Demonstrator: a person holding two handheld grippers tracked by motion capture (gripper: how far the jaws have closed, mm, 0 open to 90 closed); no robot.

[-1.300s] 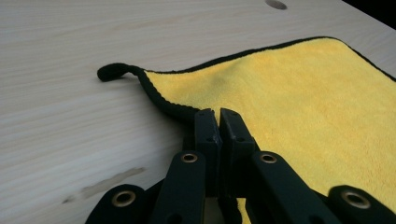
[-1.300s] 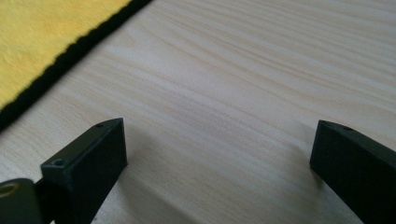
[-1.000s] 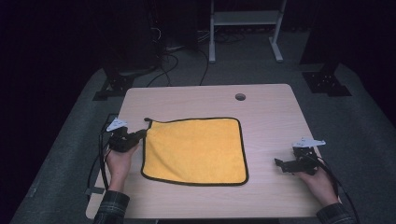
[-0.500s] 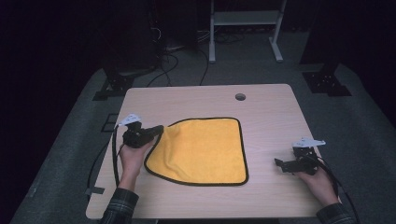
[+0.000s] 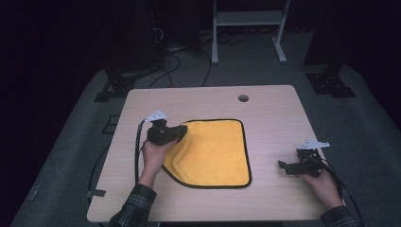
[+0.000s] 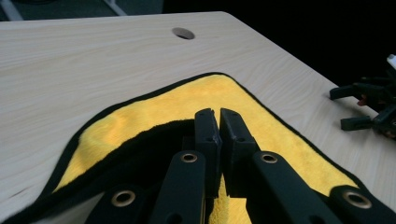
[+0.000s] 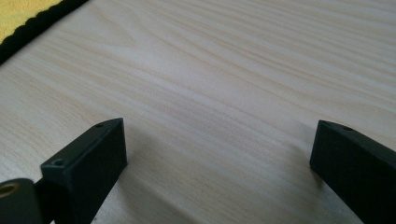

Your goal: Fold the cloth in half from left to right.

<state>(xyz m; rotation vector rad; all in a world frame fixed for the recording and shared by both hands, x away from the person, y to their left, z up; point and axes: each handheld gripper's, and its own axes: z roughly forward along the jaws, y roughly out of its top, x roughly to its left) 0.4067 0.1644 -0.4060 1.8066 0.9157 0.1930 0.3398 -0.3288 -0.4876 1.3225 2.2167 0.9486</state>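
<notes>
Our left claw [image 5: 182,134] has its jaws clamped together on the near-left corner of the yellow cloth [image 5: 215,151], black hem pinched between the pads, the lifted flap draping beneath and behind it. Ahead of the claw the rest of the cloth lies flat on the table [image 5: 274,113]. We should carry the corner low and straight across toward the far hem so the fold lands square, without dragging the flat part. Well off to the side, our right claw [image 5: 289,169] rests with jaws apart on bare wood.
</notes>
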